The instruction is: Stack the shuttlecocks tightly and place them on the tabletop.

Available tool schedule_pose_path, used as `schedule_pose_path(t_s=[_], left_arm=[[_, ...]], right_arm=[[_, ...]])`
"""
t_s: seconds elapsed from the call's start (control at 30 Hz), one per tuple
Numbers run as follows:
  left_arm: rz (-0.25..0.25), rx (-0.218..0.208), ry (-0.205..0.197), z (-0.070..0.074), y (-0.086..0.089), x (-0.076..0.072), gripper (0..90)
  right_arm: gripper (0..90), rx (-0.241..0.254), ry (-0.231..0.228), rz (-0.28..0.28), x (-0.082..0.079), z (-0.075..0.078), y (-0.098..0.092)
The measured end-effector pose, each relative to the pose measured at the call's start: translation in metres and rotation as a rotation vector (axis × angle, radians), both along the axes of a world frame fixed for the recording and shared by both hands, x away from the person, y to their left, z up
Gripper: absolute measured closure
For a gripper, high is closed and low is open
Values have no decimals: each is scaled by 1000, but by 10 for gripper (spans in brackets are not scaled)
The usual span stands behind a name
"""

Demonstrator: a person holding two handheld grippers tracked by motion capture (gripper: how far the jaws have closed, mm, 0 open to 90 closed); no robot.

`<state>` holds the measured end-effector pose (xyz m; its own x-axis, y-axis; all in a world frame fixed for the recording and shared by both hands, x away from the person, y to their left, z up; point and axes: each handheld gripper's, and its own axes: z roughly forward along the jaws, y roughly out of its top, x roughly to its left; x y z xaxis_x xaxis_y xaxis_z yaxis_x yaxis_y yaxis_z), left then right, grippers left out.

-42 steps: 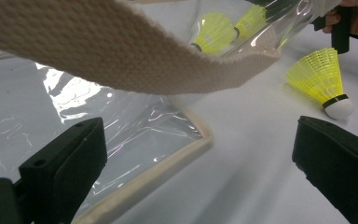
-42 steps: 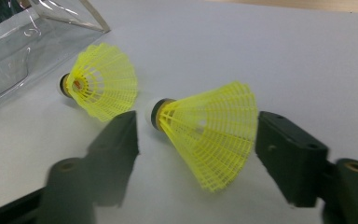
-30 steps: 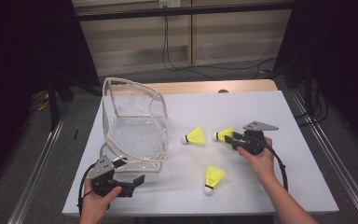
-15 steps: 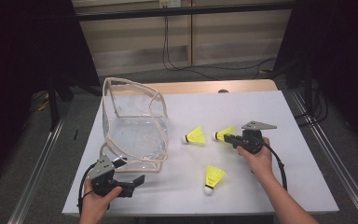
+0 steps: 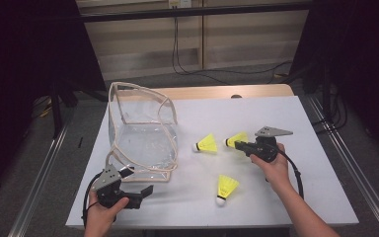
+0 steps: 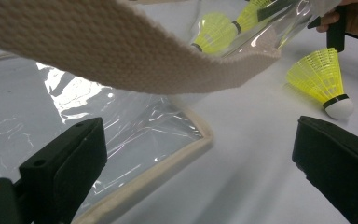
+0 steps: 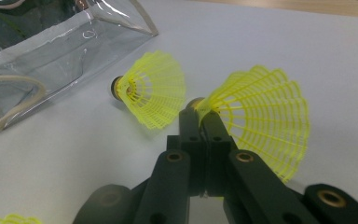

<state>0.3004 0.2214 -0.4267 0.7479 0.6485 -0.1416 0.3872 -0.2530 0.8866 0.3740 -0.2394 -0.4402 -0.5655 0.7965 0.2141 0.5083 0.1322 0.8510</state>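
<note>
Right gripper clamped on shuttlecock skirt; left gripper open.

Yellow plastic-mesh shuttlecock: bright yellow lattice skirt, cork hidden.
Second yellow mesh shuttlecock: same yellow skirt, dark band at a pale cork.
Third yellow shuttlecock with white cork: yellow skirt, black band, white tip.
Clear plastic bag with cream woven trim: colourless, glossy walls; beige piping and strap with a knit-like weave.
White tabletop: plain, with a light wood edge at the far side.
Black two-jaw grippers, right and left: matt black, brass-coloured pivots, grey top plates.
</note>
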Motion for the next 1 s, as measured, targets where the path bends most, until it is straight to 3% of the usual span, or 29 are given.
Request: schedule_pose_path(t_s=[1.0], left_arm=[[0, 1, 0, 0, 0, 0, 31]], right_arm=[[892, 4, -25, 51, 0, 6, 11]])
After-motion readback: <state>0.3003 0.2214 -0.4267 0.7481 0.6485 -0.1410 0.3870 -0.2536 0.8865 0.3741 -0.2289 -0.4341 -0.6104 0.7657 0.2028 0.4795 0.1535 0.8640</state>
